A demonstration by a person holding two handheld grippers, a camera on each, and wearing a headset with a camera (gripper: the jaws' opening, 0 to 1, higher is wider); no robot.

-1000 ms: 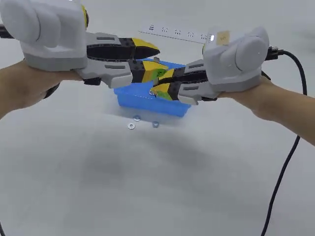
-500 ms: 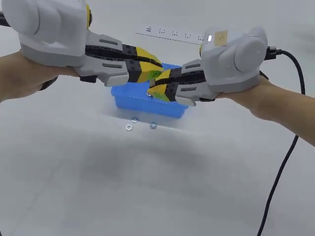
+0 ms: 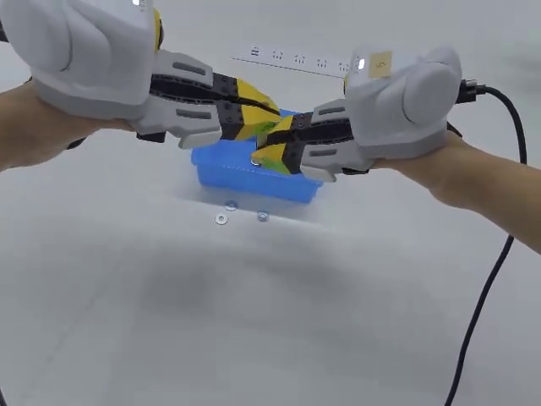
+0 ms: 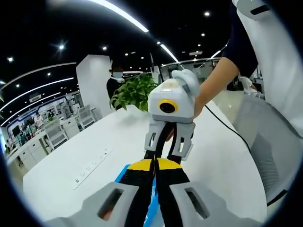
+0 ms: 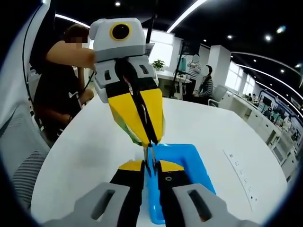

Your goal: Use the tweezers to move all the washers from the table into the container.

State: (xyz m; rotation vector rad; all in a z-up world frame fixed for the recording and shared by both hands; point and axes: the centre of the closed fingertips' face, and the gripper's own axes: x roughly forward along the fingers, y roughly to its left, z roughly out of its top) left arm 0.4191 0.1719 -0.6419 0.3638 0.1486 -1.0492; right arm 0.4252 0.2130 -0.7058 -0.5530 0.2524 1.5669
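Directly over the blue container [image 3: 228, 173], the two grippers meet nose to nose in the head view: the left gripper [image 3: 266, 121] reaches in from 9 o'clock and the right gripper [image 3: 264, 150] from 3 o'clock, their yellow tips almost touching above the container's near wall. In the left gripper view its jaws are pressed together, with no more than a thin dark seam between the yellow pads; whether anything is nipped in that seam cannot be told. In the right gripper view its own jaws stand close, pinching a thin metal shaft that looks like the tweezers [image 5: 147, 158], which runs toward 12 o'clock up to the tips of the other gripper. Three washers lie on the white table [image 3: 254, 321], just at 6 o'clock of the container: one [image 3: 231, 205] nearest the wall, one [image 3: 221, 219] a little nearer the person, and one [image 3: 262, 216] toward 3 o'clock of those two. A white power strip [image 3: 296, 61] lies beyond the container at 12 o'clock, and a black cable [image 3: 499, 254] hangs from the right gripper toward 5 o'clock.
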